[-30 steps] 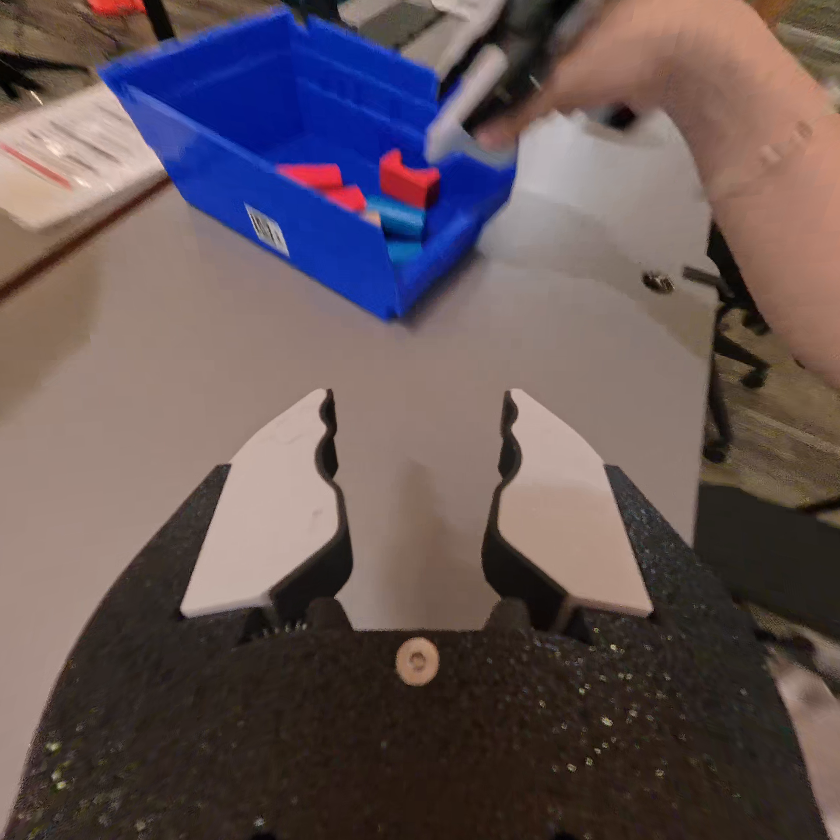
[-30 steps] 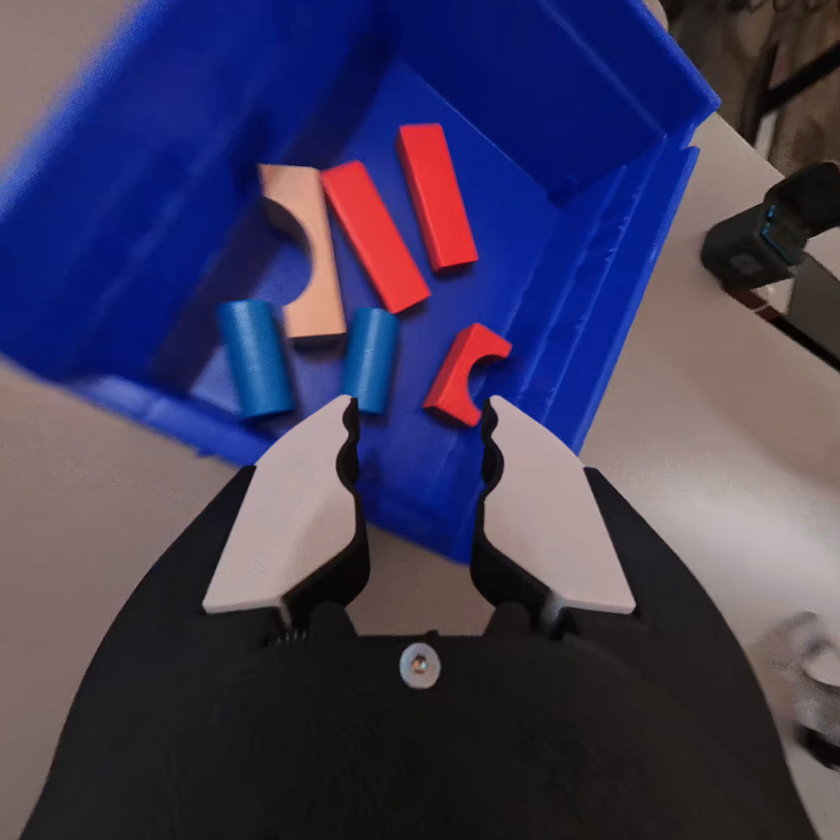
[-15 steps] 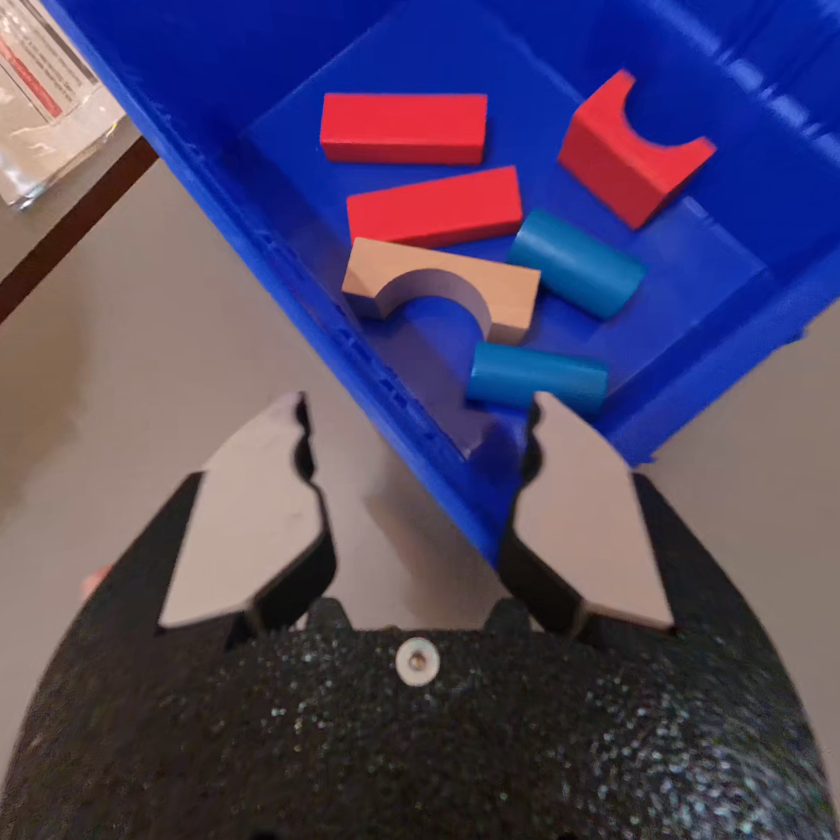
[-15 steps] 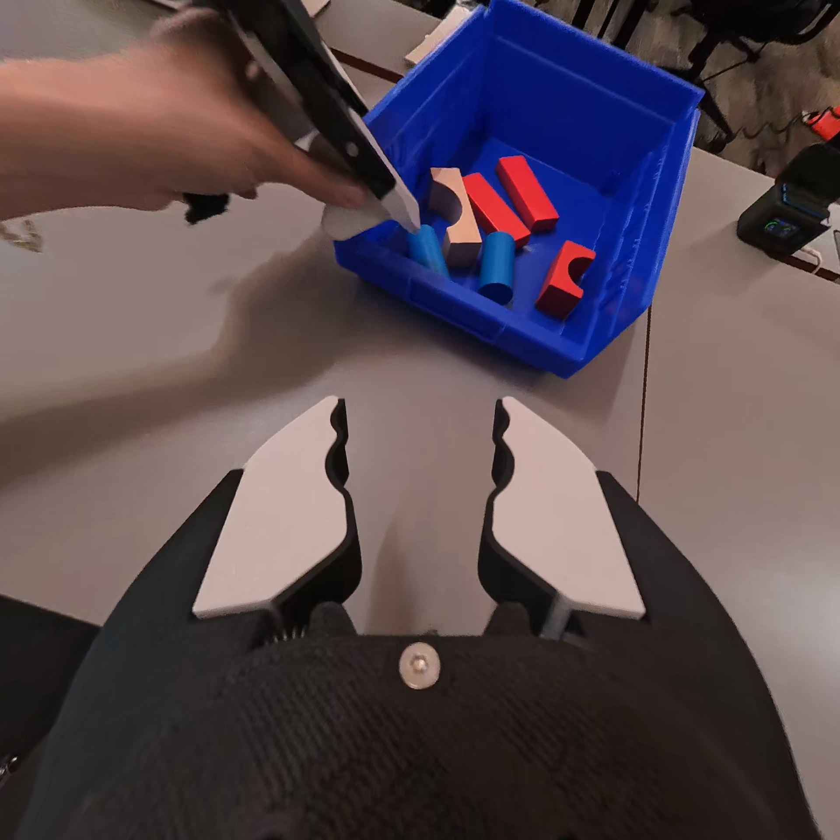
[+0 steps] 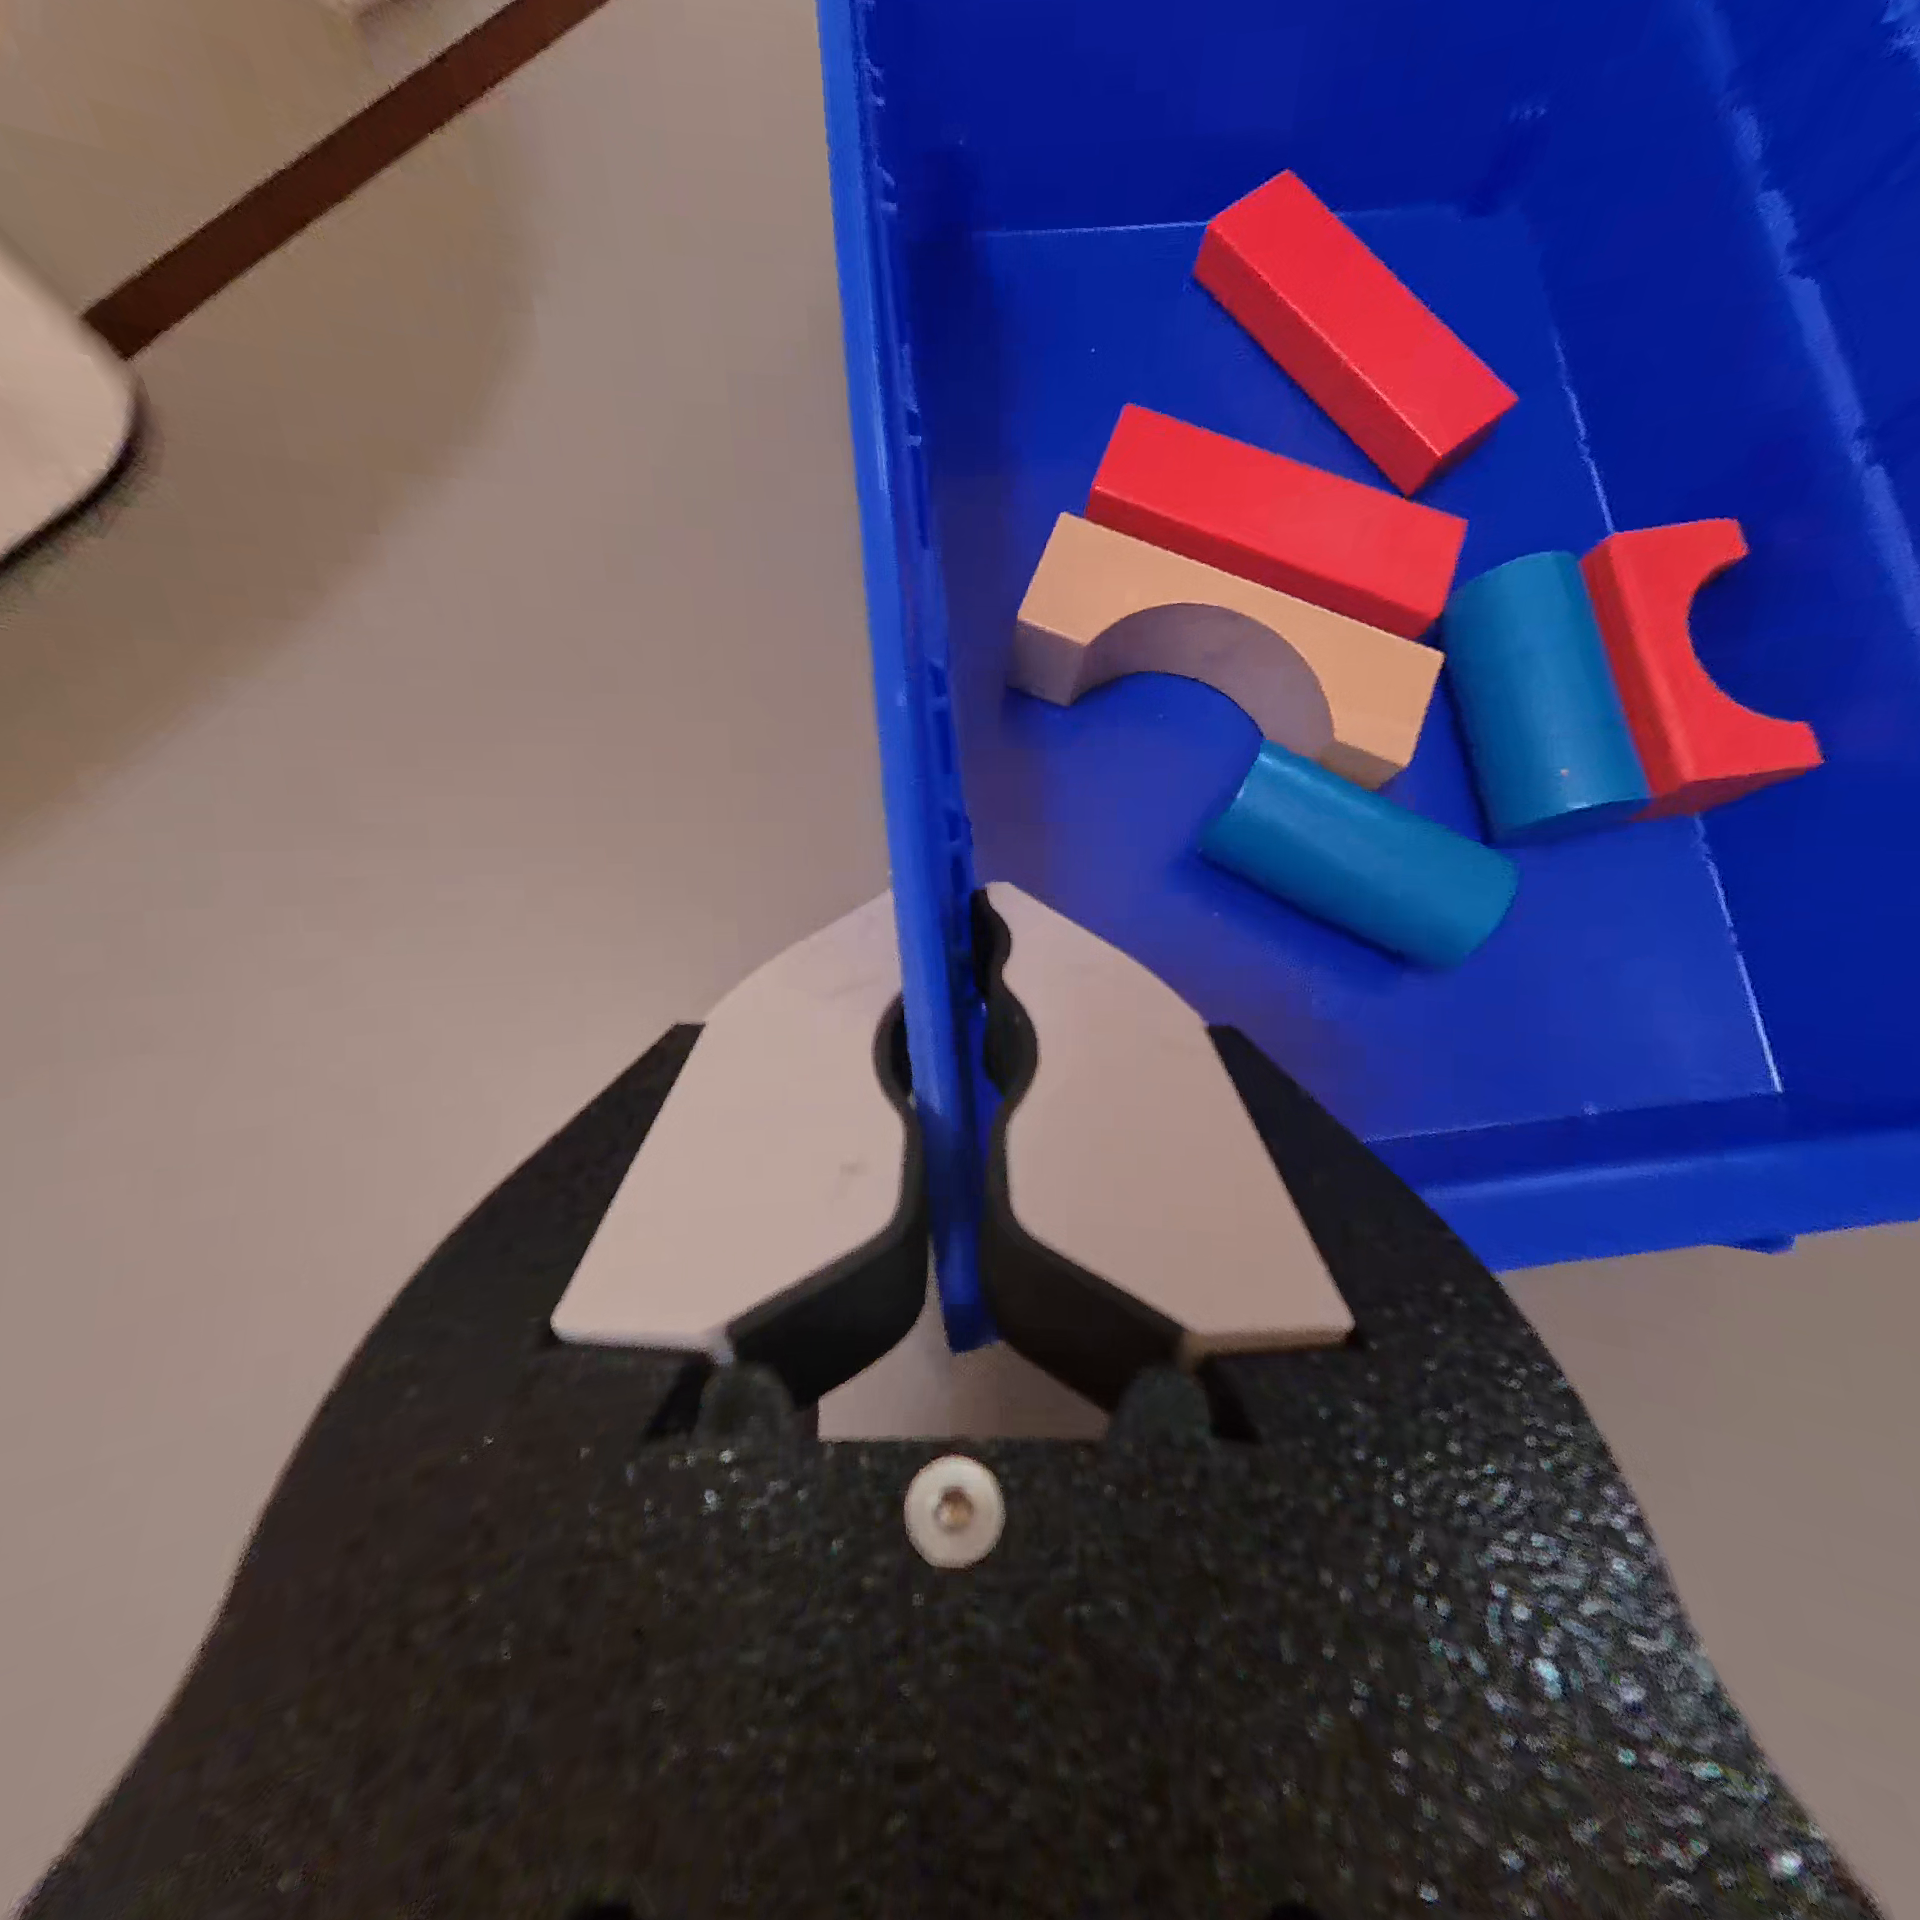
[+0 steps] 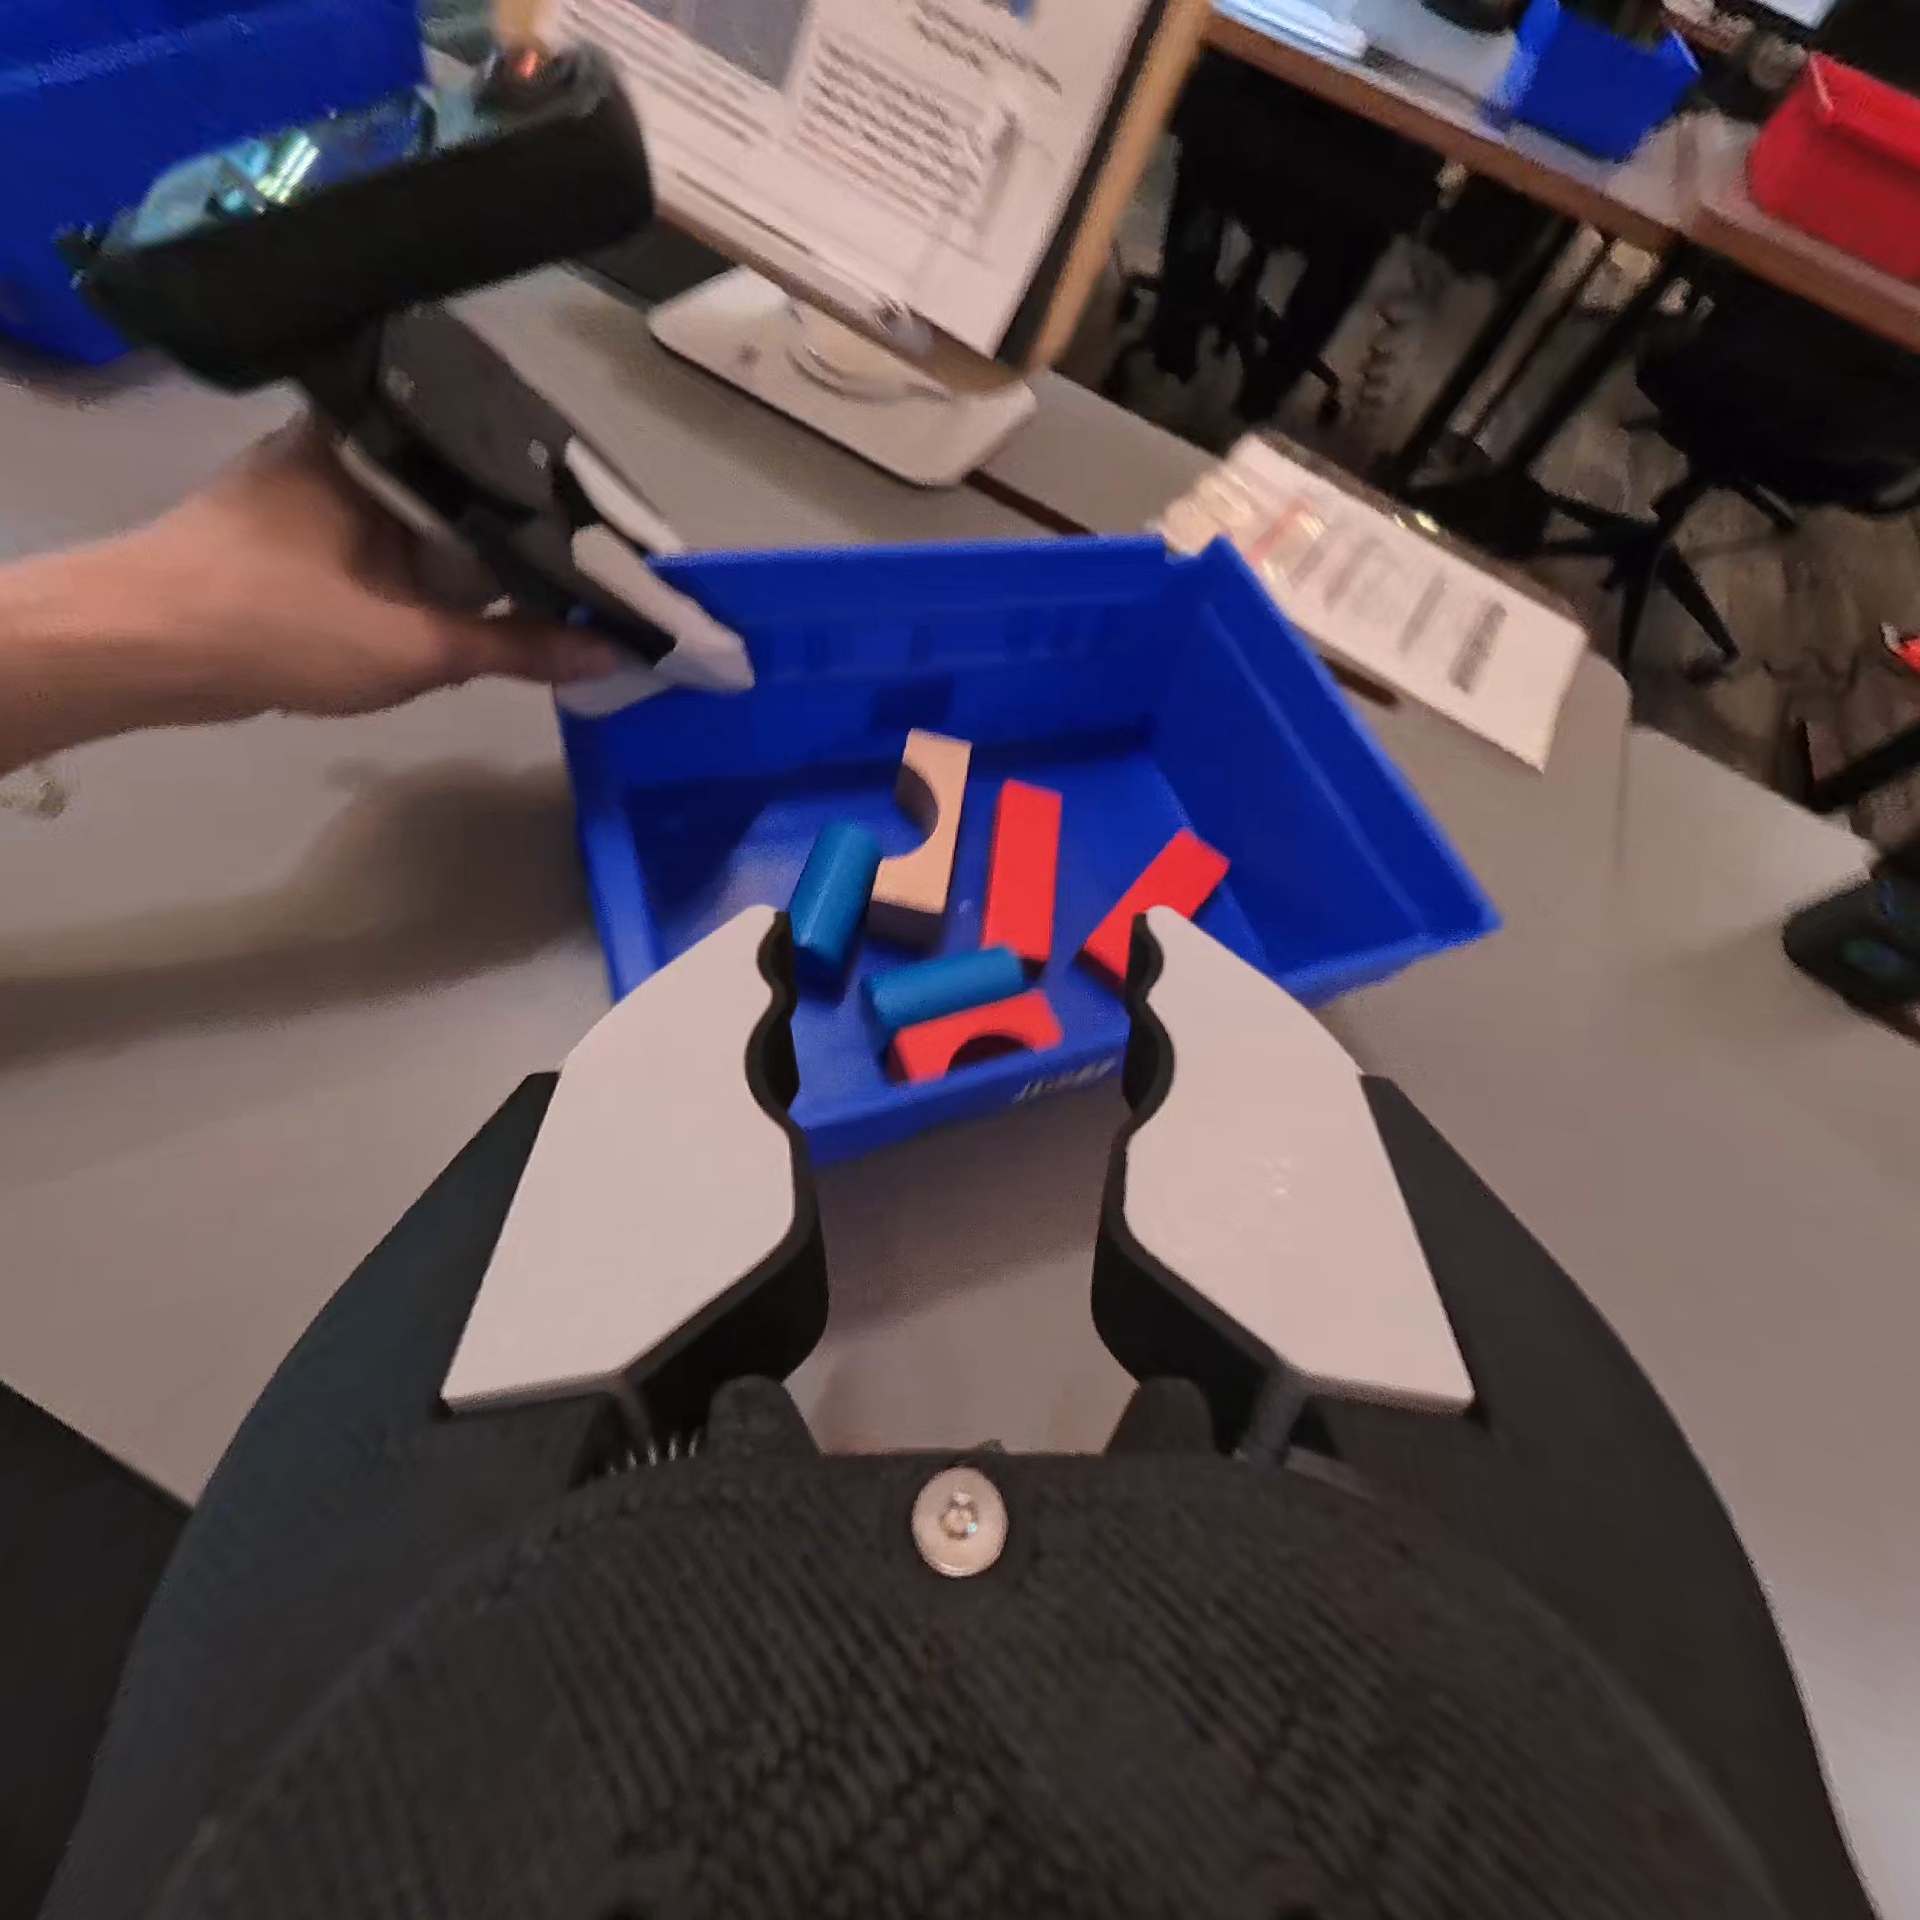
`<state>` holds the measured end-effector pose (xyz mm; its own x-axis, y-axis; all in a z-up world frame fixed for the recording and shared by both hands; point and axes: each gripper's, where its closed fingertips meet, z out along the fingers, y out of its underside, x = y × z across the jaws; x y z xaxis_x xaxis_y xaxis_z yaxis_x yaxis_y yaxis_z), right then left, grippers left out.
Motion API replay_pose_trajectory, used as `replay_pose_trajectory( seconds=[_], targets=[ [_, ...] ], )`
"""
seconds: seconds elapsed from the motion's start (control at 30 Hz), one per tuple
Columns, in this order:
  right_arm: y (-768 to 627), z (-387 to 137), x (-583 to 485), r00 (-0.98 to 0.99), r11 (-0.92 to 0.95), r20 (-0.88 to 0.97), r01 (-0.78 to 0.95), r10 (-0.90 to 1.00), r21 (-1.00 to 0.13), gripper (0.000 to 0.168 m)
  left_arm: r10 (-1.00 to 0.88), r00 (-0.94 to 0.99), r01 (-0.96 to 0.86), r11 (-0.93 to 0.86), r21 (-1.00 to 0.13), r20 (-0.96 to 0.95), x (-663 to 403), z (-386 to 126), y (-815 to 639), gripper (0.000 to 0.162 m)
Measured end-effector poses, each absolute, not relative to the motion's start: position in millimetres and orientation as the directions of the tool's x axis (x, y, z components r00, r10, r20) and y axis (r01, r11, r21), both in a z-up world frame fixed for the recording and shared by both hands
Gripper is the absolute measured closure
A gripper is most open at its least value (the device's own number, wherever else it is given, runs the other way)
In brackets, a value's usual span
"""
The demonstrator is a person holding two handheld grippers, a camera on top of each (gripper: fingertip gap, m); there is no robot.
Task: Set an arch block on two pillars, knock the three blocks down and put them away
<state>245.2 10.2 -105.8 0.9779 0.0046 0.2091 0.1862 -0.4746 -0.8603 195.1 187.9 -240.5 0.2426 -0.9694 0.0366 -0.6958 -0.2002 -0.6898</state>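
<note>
Your left gripper is clamped tight on the side wall of the blue bin, one finger outside the wall and one inside, right by the bin's near corner. From the right wrist view you can see that same gripper pinching the bin's far-left corner, with your hand wrapped around the handle.

The bin sits on the grey table, not far from the seam between two tabletops. Inside it, going left to right in the left wrist view: a tan arch block close to the gripped wall, a blue cylinder touching the arch's underside, two red rectangular blocks lying behind the arch, then a second blue cylinder pressed against a red arch block.

Your right gripper is spread wide and holding nothing, hovering above the table just short of the bin's low front edge. Behind the bin there's a white stand with a printed sheet, and a laminated sheet near the table's far right edge.
</note>
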Motion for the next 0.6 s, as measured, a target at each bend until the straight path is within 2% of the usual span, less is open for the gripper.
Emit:
replay_pose_trajectory(
  seconds=[0.17,0.27,0.33,0.47,0.6],
  targets=[
    [113,-45,152,0.961,-0.328,0.199,0.254,0.194,-0.910,0.100,-0.936,0.349,-0.664,-0.284,-0.691,0.050,75,-240,201,0.157],
    [183,-7,76,0.932,-0.227,0.075,0.163,0.353,-0.960,0.093,-0.902,0.428,-0.627,-0.348,-0.697,0.065,9,-240,202,0.157],
    [232,1,29,0.901,-0.267,-0.011,0.117,0.433,-0.957,0.093,-0.874,0.482,-0.600,-0.385,-0.701,0.068,-30,-239,199,0.157],
    [336,-27,-41,0.888,-0.483,-0.173,0.061,0.426,-0.874,0.089,-0.817,0.573,-0.551,-0.447,-0.704,0.071,-90,-239,193,0.157],
    [418,-104,-79,0.927,-0.691,-0.249,0.014,0.279,-0.723,0.085,-0.766,0.638,-0.505,-0.489,-0.711,0.073,-130,-238,189,0.157]
  ],
)
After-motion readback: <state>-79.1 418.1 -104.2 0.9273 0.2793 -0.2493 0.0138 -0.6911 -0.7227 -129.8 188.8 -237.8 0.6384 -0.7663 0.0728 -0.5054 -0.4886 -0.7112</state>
